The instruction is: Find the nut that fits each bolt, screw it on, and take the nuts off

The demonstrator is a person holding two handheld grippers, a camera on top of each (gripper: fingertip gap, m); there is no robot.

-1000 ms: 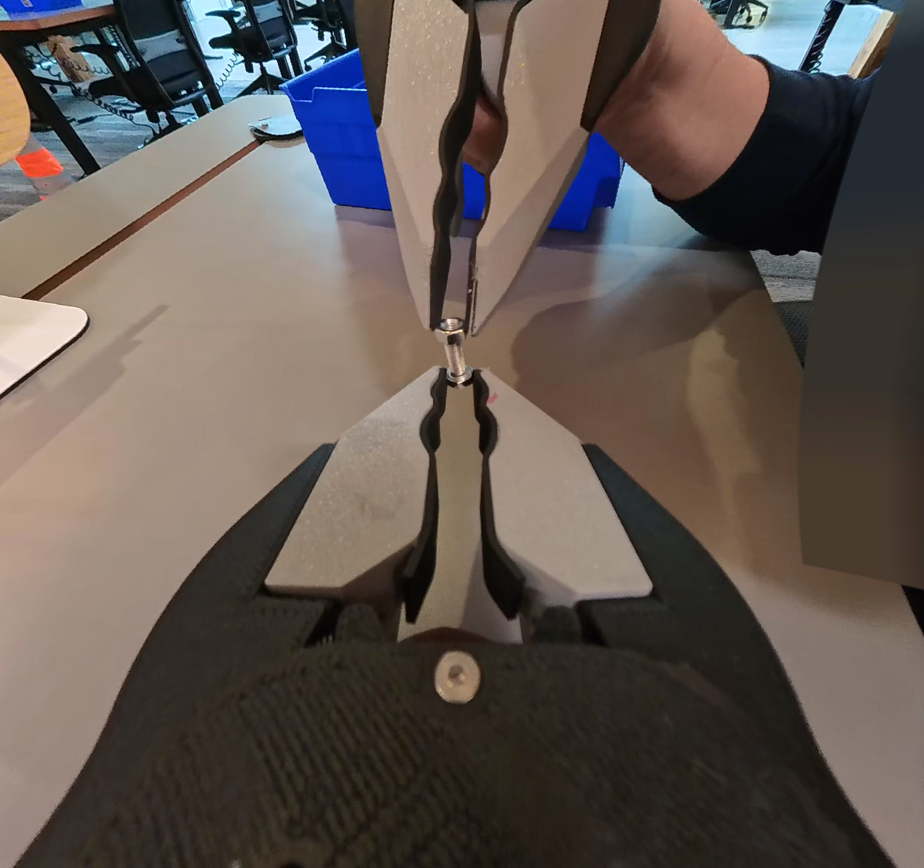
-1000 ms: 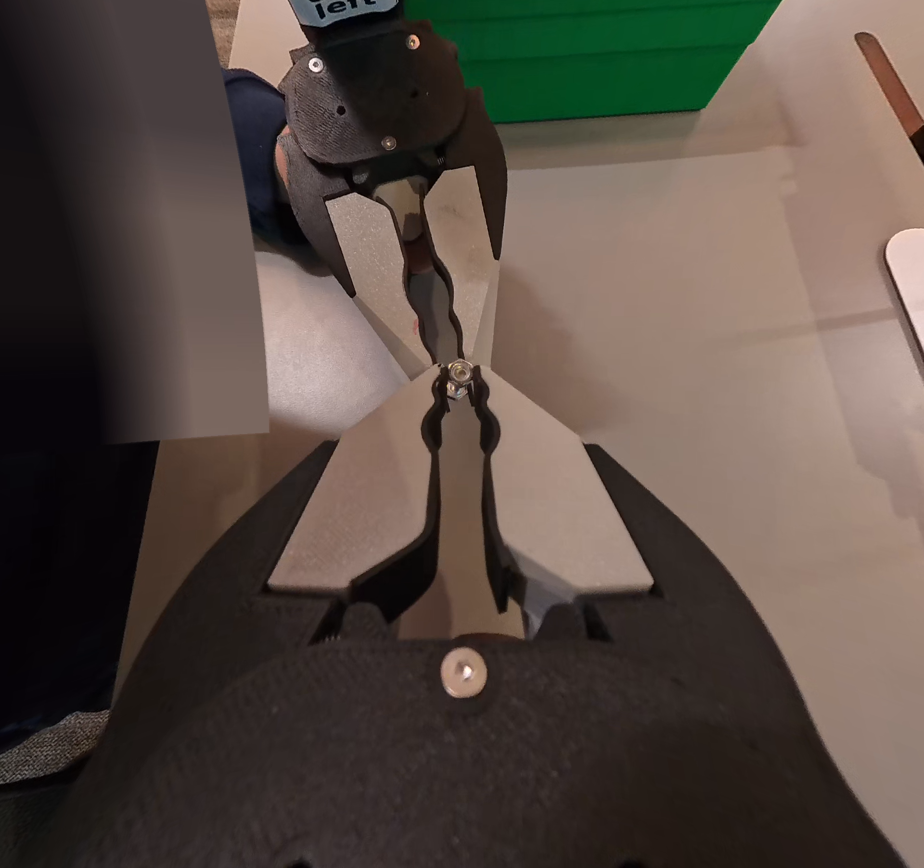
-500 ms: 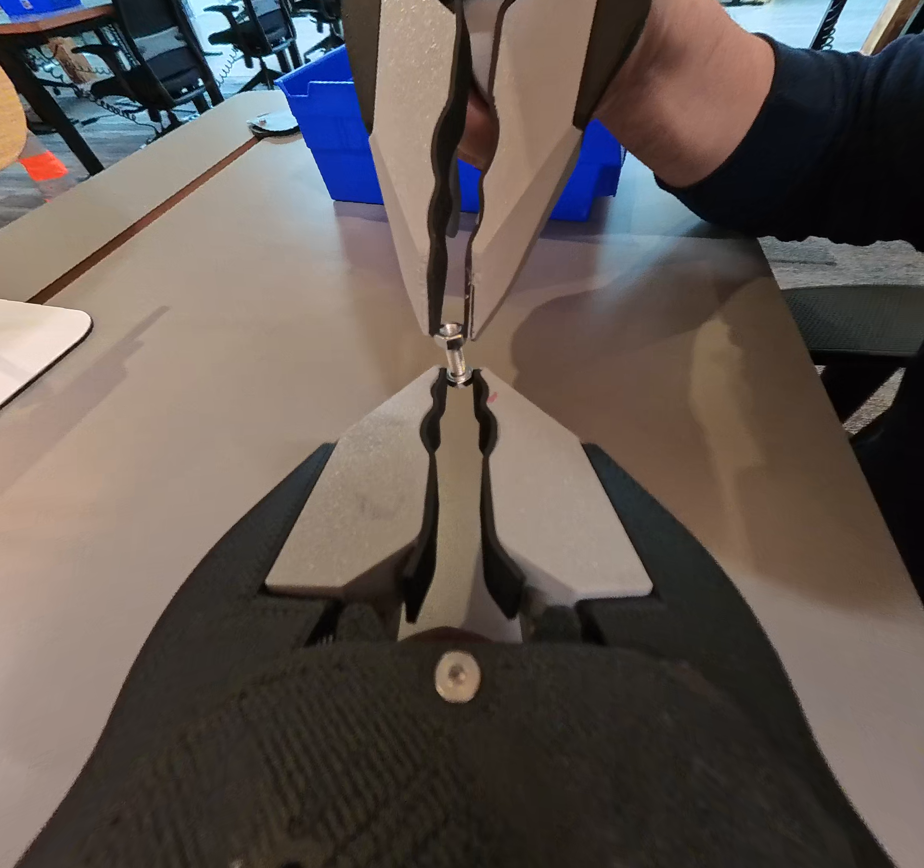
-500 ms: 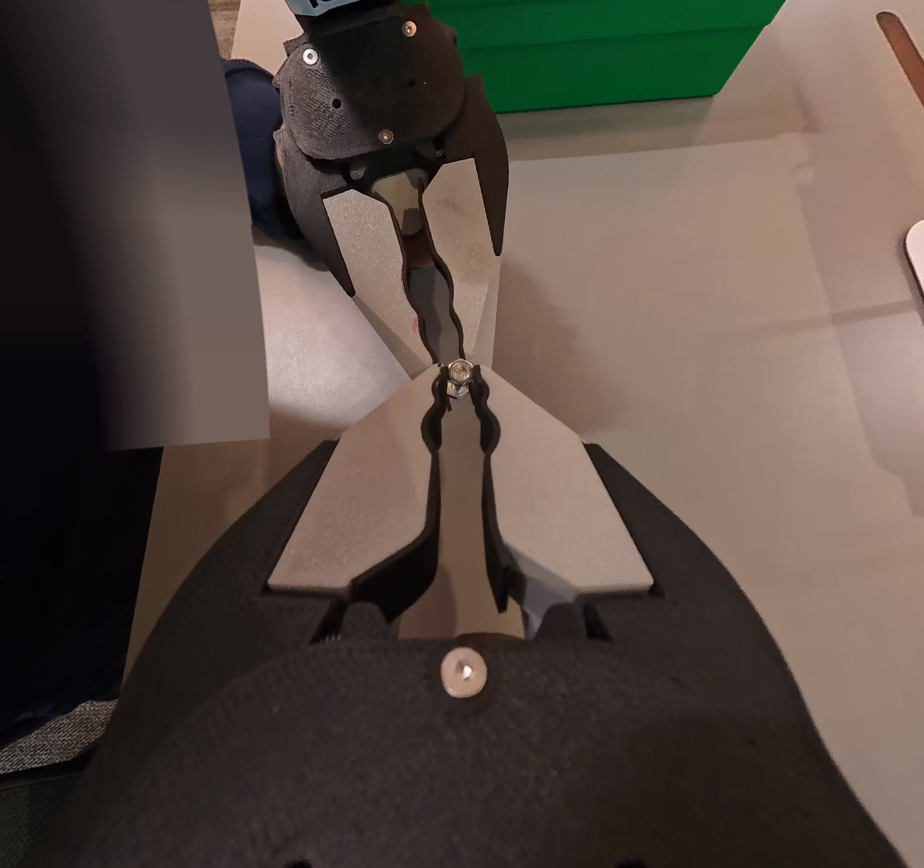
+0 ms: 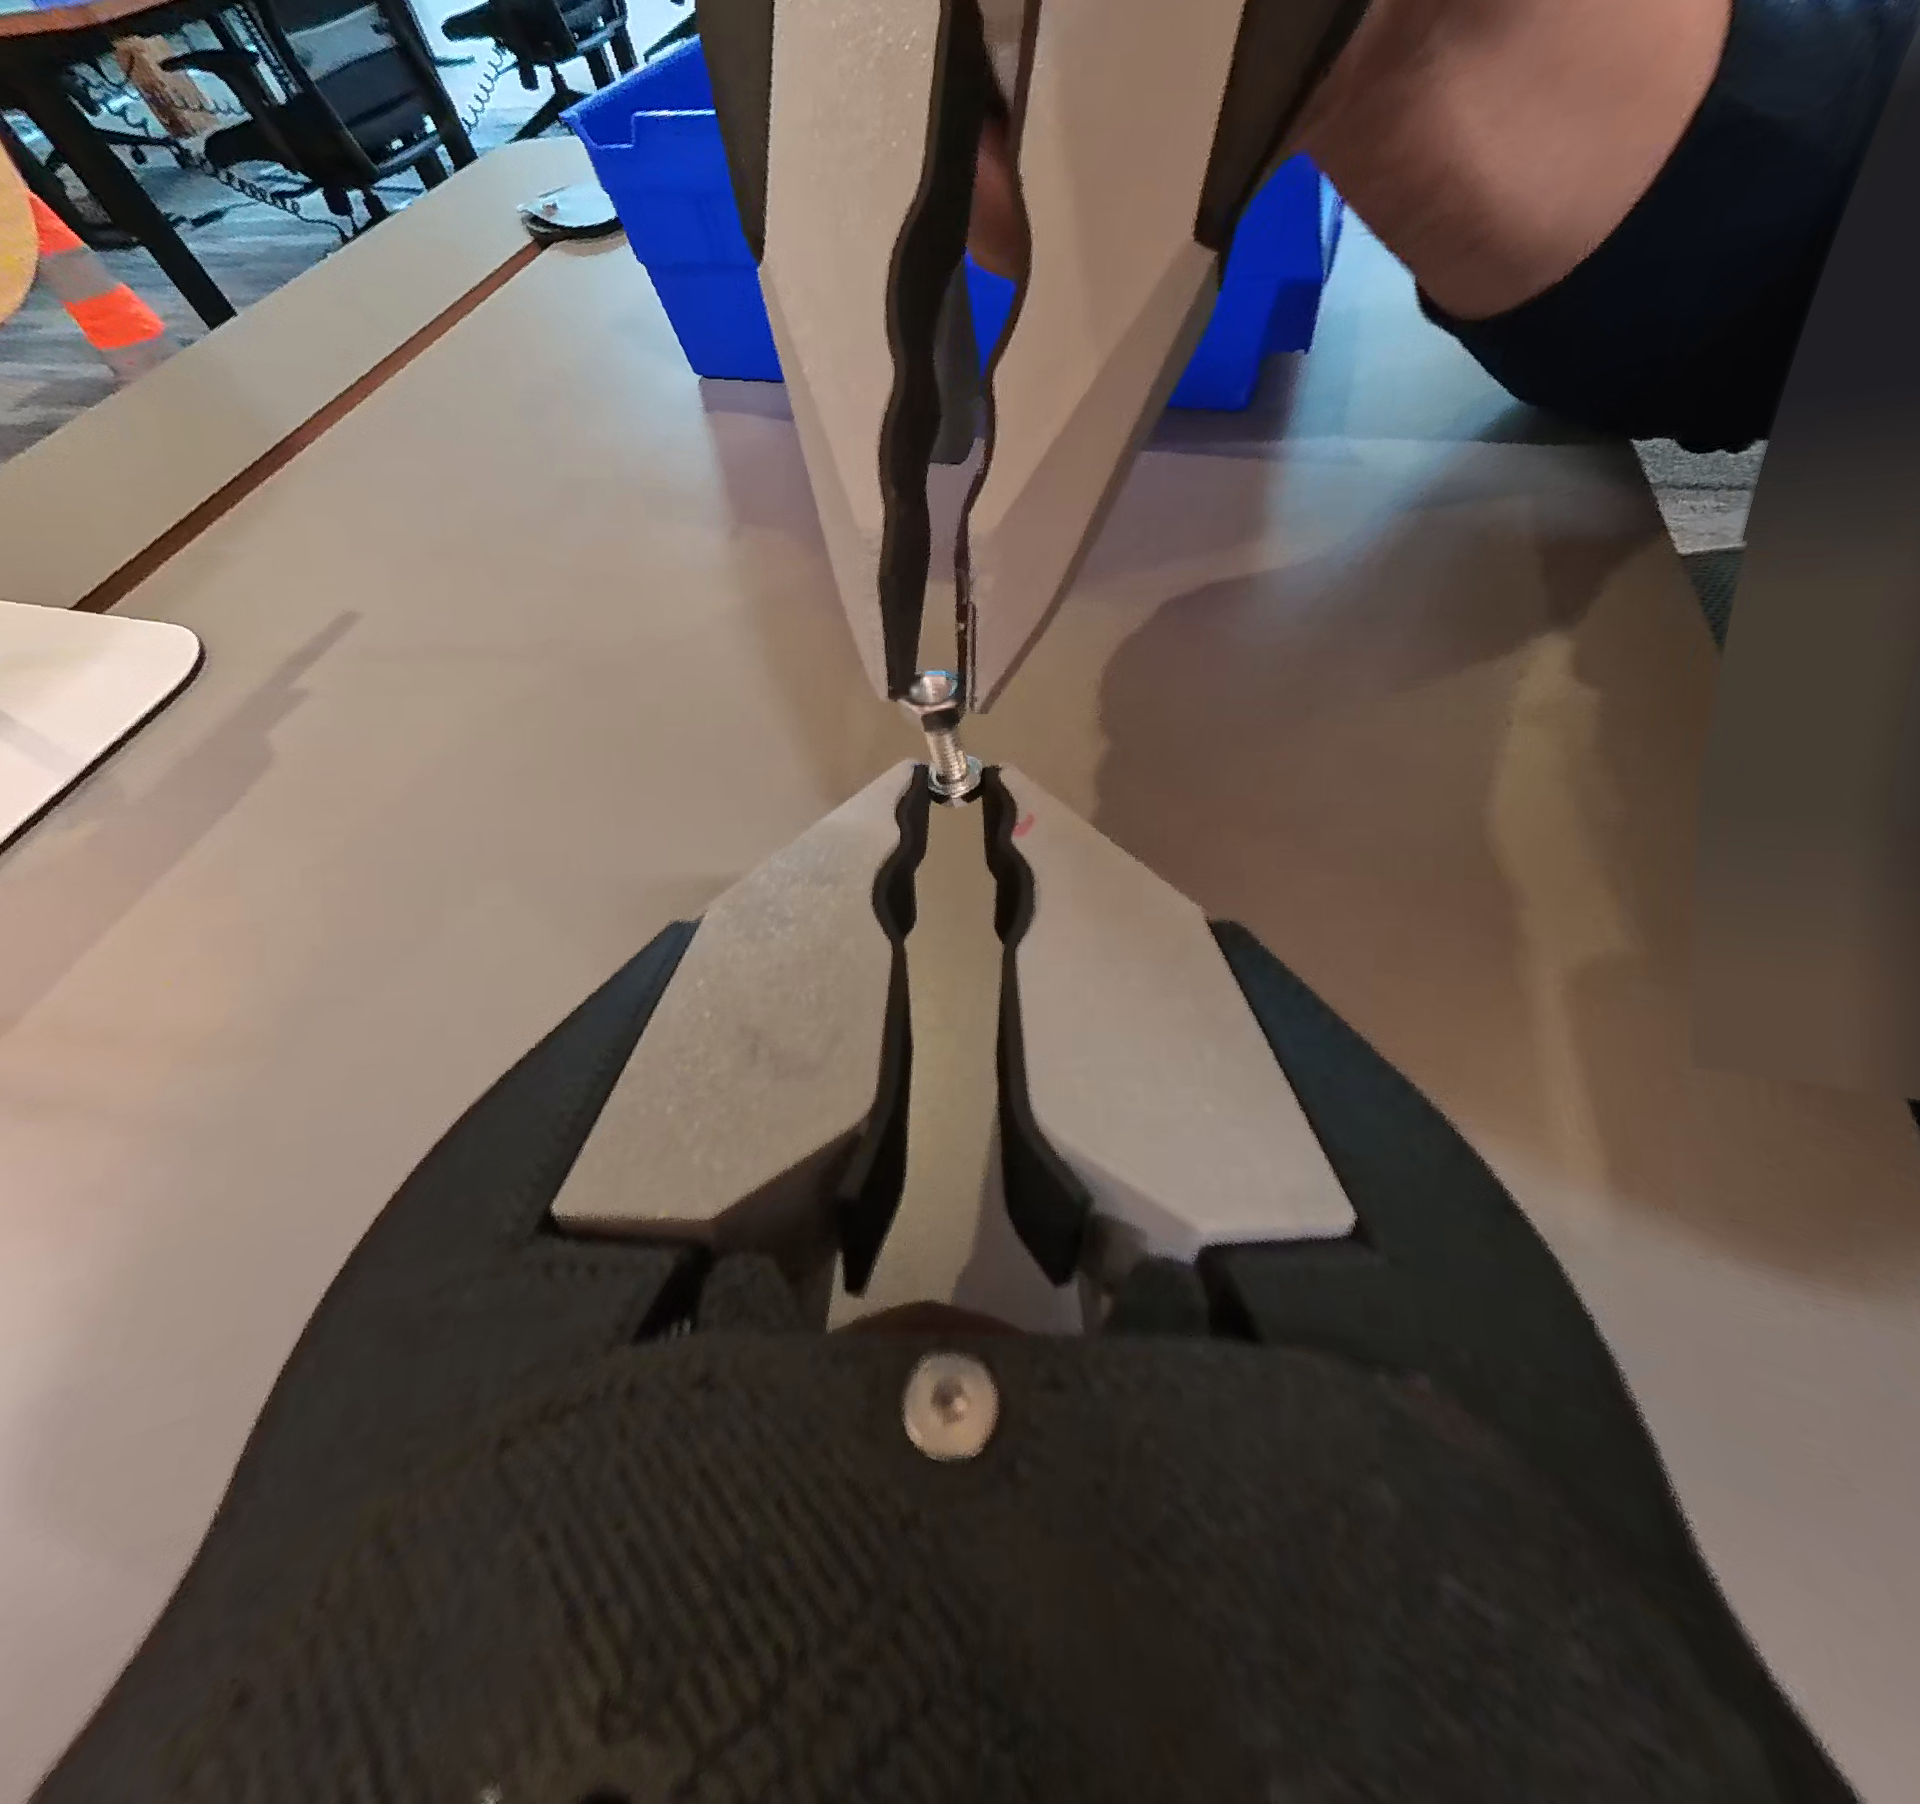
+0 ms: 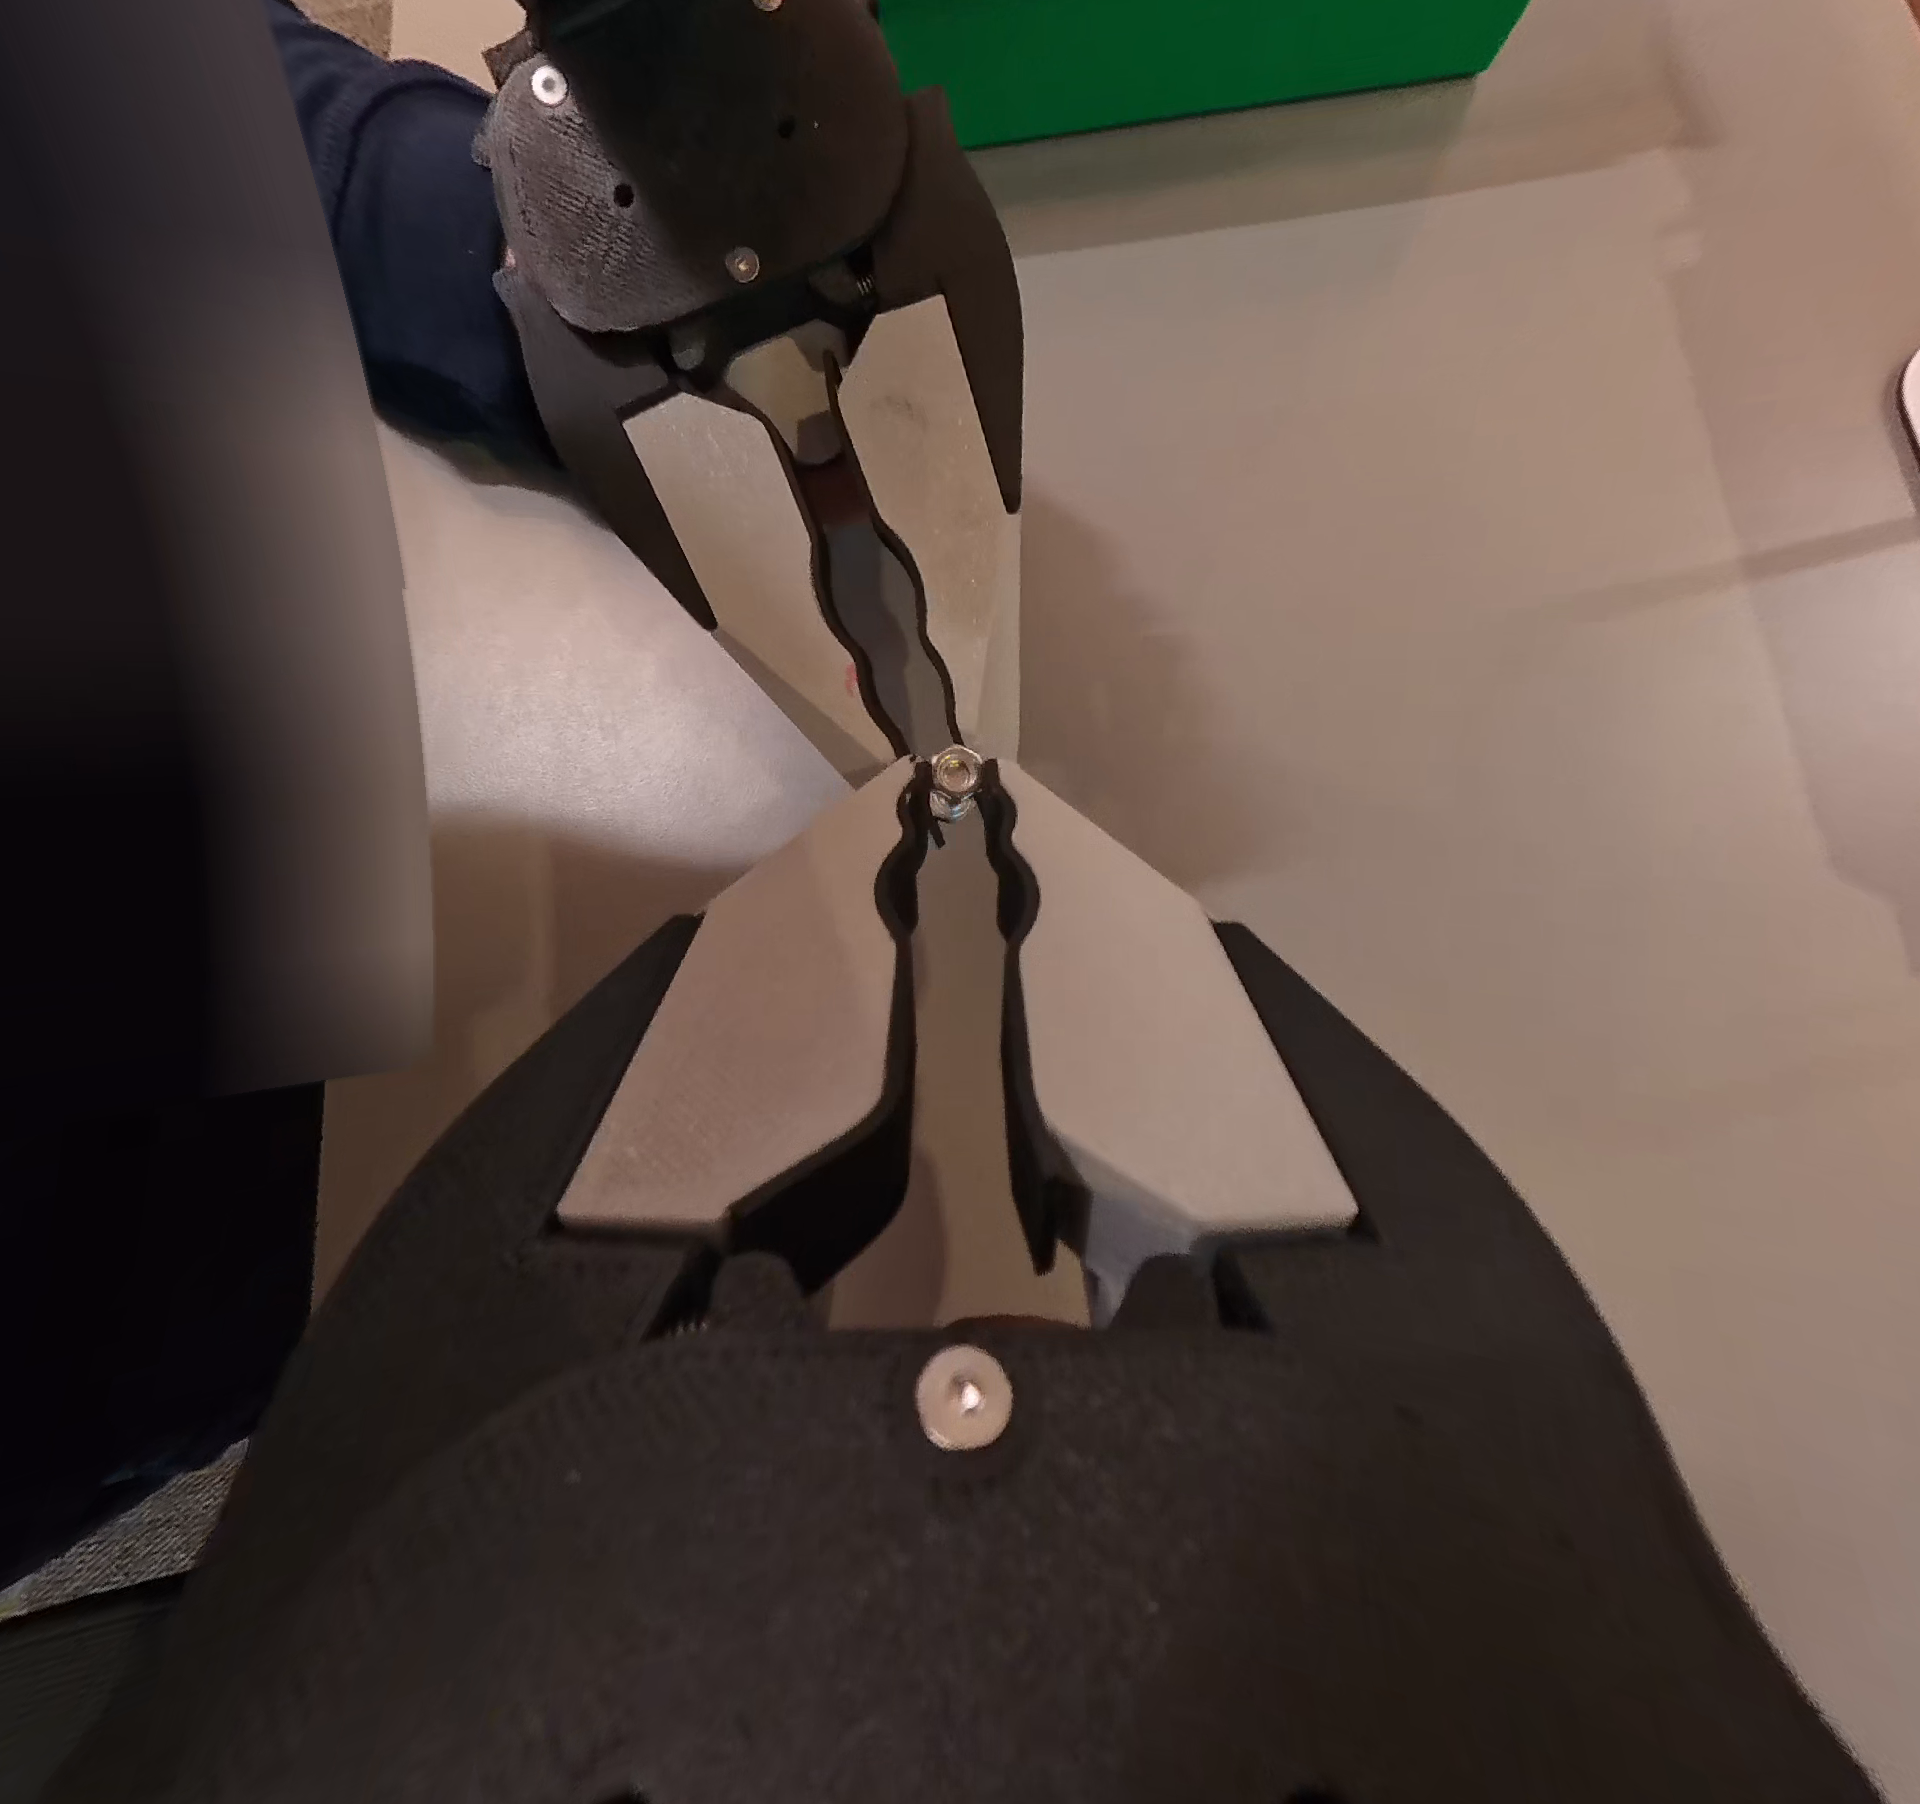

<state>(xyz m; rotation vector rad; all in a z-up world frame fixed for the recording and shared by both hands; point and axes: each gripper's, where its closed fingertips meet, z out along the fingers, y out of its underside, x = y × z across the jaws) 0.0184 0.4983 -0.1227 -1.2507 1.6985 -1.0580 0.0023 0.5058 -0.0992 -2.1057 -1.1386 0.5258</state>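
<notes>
Hidden: the fastener's middle was tiny between my two sets of tips; I could not tell how far the nut sat along the thread. A grey blurred patch covered the right edge of the left wrist view and the left side of the right wrist view.
Left wrist view only: the bolt [image 5: 943,748] showed side-on, bare thread spanning the gap between the tips; a blue bin [image 5: 686,227] stood beyond the far gripper, and my hand [image 5: 1496,92] wrapped that gripper's body.
Right wrist view only: the fastener showed end-on as a round bright face; a green bin [image 6: 1195,9] lay beyond the opposite gripper.
Left gripper [image 5: 954,786]: nearly closed, tips pinching the lower end of the bolt, above the table [image 5: 416,715].
Right gripper [image 6: 951,793]: nearly closed, tips clamped on the nut [image 5: 934,694] at the bolt's other end, meeting the left tips point to point.
</notes>
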